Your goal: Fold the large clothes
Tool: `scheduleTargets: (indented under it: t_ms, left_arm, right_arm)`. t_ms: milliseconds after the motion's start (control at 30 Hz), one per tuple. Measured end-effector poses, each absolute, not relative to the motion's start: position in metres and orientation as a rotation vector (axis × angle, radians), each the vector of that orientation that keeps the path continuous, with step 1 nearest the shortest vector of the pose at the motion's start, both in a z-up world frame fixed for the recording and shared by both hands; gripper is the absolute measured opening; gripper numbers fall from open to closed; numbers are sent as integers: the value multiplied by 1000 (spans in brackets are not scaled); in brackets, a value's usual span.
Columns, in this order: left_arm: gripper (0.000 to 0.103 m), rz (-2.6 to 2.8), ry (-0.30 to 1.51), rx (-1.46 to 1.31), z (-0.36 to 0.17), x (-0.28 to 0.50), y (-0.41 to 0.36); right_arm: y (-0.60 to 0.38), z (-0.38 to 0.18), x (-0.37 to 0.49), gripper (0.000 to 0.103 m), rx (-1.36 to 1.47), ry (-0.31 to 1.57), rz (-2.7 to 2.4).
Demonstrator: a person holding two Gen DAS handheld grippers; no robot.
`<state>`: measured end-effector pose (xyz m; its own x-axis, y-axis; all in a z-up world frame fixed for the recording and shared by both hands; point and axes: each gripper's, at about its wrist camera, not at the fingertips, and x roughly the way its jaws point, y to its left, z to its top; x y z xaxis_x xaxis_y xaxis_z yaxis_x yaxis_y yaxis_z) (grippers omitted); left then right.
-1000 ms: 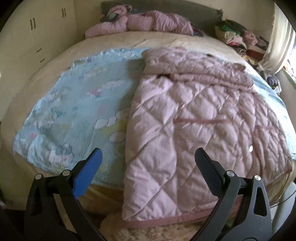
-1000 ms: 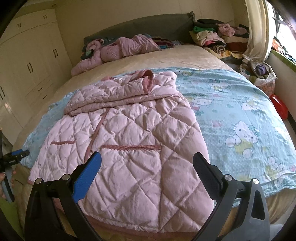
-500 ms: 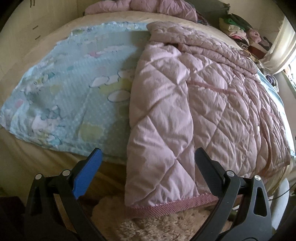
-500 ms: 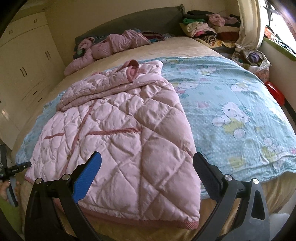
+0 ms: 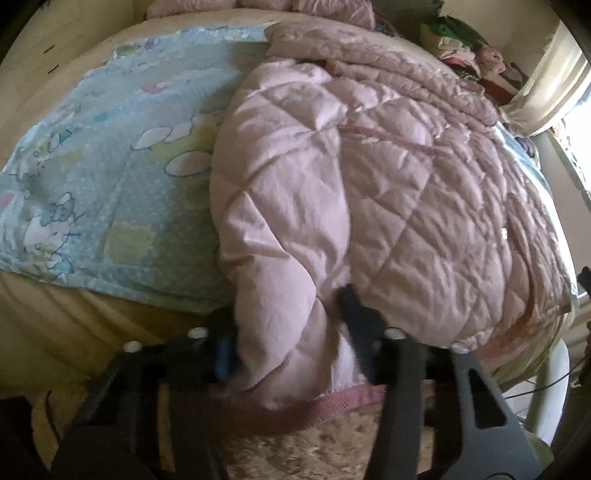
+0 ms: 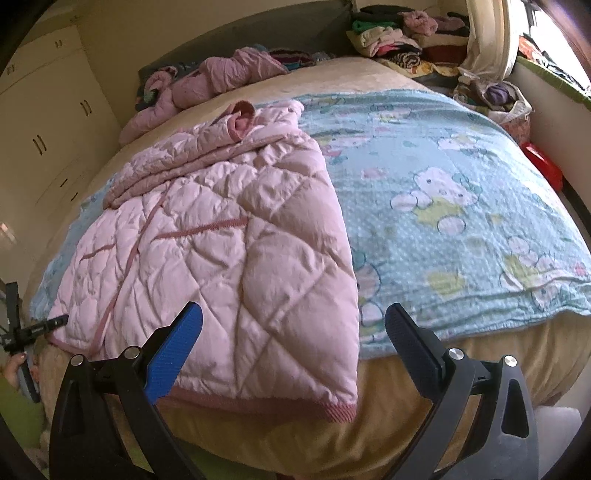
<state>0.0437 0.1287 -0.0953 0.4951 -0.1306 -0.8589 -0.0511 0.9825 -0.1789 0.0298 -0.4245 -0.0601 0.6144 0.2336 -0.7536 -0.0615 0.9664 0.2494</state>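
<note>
**Left claw takes the hem corner; right claw not yet on**

Bedroom clutter rings a wide bed: cream cupboards at ten o'clock, heaped laundry by the curtain at one o'clock. Across the pale blue cartoon-print sheet lies the task's garment, a pink quilted coat, its ribbed hem hanging over the bed's near edge.

The left gripper is closing on the coat's near hem corner; puffy fabric bunches between the jaws, which look pressed into it. The right gripper stands wide apart, hovering at the opposite hem corner with nothing between its pads.

By my reckoning this is the opening pinch of a fold. Next the right claw must drop onto its corner and bite through the ribbed band, so both corners can be carried toward the collar at twelve o'clock.

The coat is thick, padded, diamond-stitched, slick and slightly shiny. It will likely spring back and slide unless gripped deep.
</note>
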Motion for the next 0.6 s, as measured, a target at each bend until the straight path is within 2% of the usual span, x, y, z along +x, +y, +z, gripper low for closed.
scheduleTargets:
  t_ms: [67,133,367,433,467,600]
  left_arm:
    - [20,-56,1024,-191,-88,42,127]
    - [17,-63,1002,-198,-81,42,127]
    - [14,-81,917,-217,-53,36,130]
    - [14,-82,912,-210,-51,36,130]
    - [14,-82,912,-207,-52,36,129]
    - [15,-80,922,-197,-57,36,129]
  right_arm:
    - [-426,-63,26,99,208,911,177]
    - [-427,-68,24,99,204,935,189]
    - [-433,-90,22,98,288,995,222]
    - [-435,-96,25,86,317,1011,224]
    - [-436,-100,25,73,342,1019,233]
    - [-438,-116,25,60,394,1063,247]
